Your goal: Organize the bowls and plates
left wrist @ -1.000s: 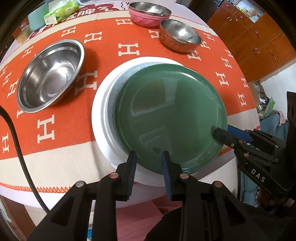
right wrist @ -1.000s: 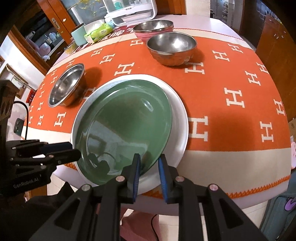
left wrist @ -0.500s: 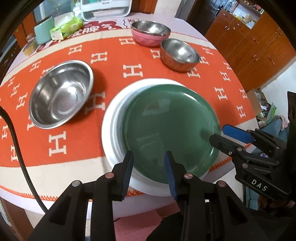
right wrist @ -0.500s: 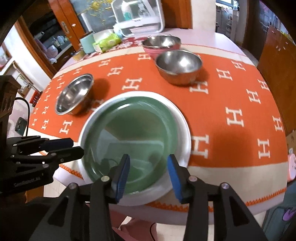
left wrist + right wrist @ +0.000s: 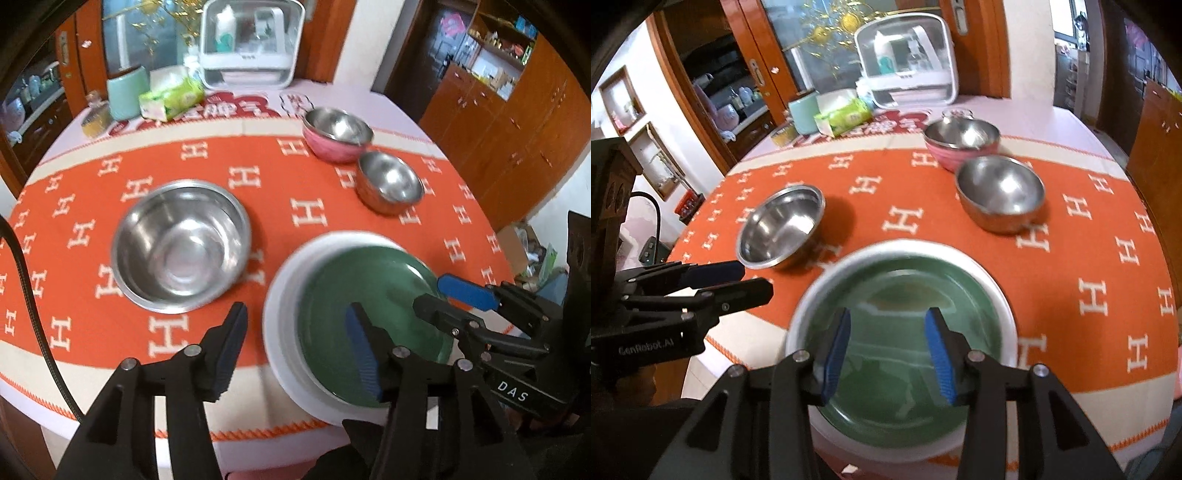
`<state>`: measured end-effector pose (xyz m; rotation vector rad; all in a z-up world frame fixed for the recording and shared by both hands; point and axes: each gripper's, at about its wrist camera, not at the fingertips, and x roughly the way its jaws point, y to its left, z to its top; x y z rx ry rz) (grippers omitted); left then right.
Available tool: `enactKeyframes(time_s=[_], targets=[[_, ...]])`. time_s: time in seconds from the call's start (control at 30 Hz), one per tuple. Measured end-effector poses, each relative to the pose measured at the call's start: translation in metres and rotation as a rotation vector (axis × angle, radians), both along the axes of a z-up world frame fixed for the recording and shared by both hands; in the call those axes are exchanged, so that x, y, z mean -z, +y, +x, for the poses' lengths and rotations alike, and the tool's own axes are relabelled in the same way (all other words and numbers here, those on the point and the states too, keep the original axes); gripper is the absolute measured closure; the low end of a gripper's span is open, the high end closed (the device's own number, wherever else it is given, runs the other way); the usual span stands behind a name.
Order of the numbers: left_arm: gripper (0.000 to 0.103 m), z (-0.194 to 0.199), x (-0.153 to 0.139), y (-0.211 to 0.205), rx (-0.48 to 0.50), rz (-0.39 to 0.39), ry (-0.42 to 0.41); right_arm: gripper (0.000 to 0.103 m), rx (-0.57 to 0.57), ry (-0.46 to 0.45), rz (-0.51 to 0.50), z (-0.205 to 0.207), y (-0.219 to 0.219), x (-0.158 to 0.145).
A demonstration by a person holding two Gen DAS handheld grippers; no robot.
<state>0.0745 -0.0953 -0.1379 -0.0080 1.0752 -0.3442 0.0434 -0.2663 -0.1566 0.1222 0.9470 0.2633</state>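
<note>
Plates number two: a green plate [image 5: 905, 291] lies nested on a larger white plate [image 5: 1006, 317], the white rim showing as a ring all around it, the pair at the table's near edge, at six o'clock in the right wrist view. The green one is glossy, shallow and round, with window light reflected on its face. Bowls number four: a wide steel bowl [image 5: 181, 243] at ten o'clock of the plates, a smaller steel bowl [image 5: 389, 186] at one o'clock, and beyond it a pink bowl [image 5: 334, 149] with a steel bowl [image 5: 338, 125] sitting inside it. All stand upright on an orange cloth [image 5: 277, 177] patterned with white H letters. The left gripper [image 5: 297, 347] has just been spreading its jaws and holds nothing between them; one finger hangs over the green plate, the other over the cloth. The right gripper [image 5: 888, 354] hovers above the green plate, jaws apart, nothing pinched.
</note>
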Motion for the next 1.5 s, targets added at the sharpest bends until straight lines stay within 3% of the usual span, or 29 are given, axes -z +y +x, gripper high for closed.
enactKeyframes(time_s=[0.37, 0.8, 1.0, 1.1, 1.5], targets=[[0.04, 0.03, -0.007, 0.039, -0.046, -0.001, -0.02, 0.06, -0.016, -0.037, 0.037, 0.031, 0.031, -0.007], [0.031, 0.075, -0.003, 0.083, -0.045, 0.062, 0.009, 0.06, 0.007, -0.039, 0.072, 0.072, 0.071, -0.006], [0.031, 0.097, 0.01, 0.098, -0.026, 0.097, 0.065, 0.06, 0.026, -0.016, 0.078, 0.088, 0.088, 0.001], [0.031, 0.107, 0.023, 0.107, -0.018, 0.108, 0.135, 0.06, 0.042, 0.012, 0.081, 0.092, 0.095, 0.008], [0.031, 0.124, 0.065, 0.139, 0.002, 0.087, 0.316, 0.06, 0.094, 0.113, 0.103, 0.105, 0.119, 0.035]])
